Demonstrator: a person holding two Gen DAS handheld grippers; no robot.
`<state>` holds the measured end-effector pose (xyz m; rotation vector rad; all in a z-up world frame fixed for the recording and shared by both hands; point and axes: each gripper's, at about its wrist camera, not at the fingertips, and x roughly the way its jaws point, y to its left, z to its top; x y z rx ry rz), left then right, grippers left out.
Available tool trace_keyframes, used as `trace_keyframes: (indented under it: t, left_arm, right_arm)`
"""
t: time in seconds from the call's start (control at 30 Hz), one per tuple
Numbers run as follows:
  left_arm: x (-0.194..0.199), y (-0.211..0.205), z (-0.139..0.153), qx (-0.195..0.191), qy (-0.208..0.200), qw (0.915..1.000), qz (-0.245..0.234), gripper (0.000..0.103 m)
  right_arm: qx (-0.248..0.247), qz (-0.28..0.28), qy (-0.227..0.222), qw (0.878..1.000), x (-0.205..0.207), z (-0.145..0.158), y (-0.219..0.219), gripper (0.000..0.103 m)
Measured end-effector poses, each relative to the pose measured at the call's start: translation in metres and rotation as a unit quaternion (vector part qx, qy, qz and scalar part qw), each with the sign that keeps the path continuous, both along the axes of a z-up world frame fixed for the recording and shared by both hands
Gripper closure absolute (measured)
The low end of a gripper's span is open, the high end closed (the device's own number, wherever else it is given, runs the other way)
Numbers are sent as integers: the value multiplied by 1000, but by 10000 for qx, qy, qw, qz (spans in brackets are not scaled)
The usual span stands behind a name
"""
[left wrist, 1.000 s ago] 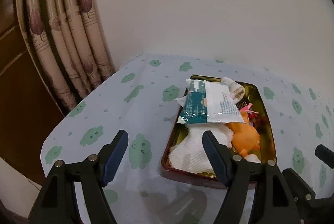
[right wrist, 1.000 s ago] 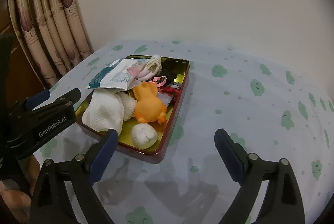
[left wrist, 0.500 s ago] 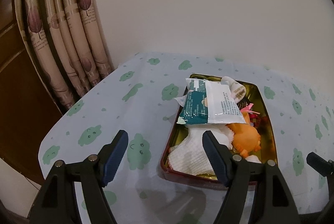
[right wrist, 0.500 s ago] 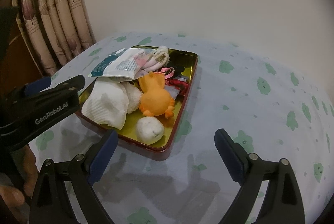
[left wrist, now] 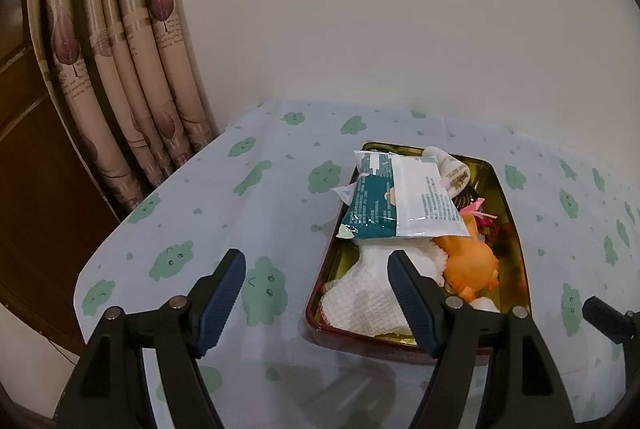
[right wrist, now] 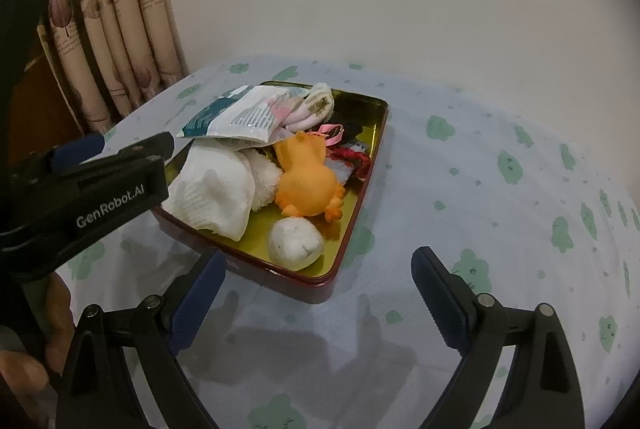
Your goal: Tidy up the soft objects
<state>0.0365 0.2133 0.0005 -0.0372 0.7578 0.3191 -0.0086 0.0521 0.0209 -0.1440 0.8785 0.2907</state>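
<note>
tongs first: we see our left gripper (left wrist: pixel 314 299) with its jaws spread wide and nothing between them, hovering above the near left corner of the tray (left wrist: pixel 506 189). our right gripper (right wrist: pixel 318 295) is just as wide apart and also empty, hanging over the tablecloth (right wrist: pixel 500 133) in front of the tray's near corner, touching nothing.

soft things all lie inside the gold-lined, red-walled tray, which sits on the pale cloth printed with green blobs. a white knitted cloth (right wrist: pixel 218 189) fills the near left part, with a fluffy white piece just beside it. an orange rubber toy (right wrist: pixel 306 181) lies in the middle, touching that fluffy piece. a small white ball (right wrist: pixel 296 241) rests alone near the front wall. a teal and white packet (left wrist: pixel 394 203) lies on top of the pile at the far left, its edge hanging over the tray rim. beyond it a rolled sock (right wrist: pixel 318 105) leans by the far wall, and red and pink bits (right wrist: pixel 352 157) sit to the right of the toy.

beige curtains (left wrist: pixel 132 69) hang at the left.
</note>
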Motion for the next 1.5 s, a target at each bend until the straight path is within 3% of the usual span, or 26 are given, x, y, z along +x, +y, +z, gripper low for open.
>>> trace_keyframes:
  t: [1.5]
  left_arm:
    - [0,1,-3,24,37,10000,34,27]
  right_arm:
    - [-63,133,137,9998,-2,-10,5,10]
